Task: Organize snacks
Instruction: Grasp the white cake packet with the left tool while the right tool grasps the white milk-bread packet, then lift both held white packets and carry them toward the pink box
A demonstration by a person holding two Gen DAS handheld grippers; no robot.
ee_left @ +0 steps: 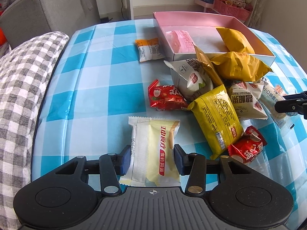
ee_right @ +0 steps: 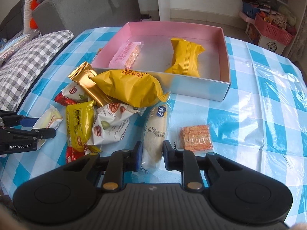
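Bracketing a pale yellow cake packet [ee_left: 153, 149], the left hand-held gripper [ee_left: 152, 160] has both pads at the packet's sides, apparently clamped on it; packet's long axis runs straight ahead along the fingers. Right hand-held gripper [ee_right: 152, 153] straddles a clear bread-roll packet [ee_right: 156, 134], jaws apart, right pad not touching, so not gripping yet. Pink box [ee_right: 227, 65] sits ahead on the checked counter [ee_right: 259, 105], beyond the snack pile; right hand-held gripper looks nearer it, left one's path crosses the pile
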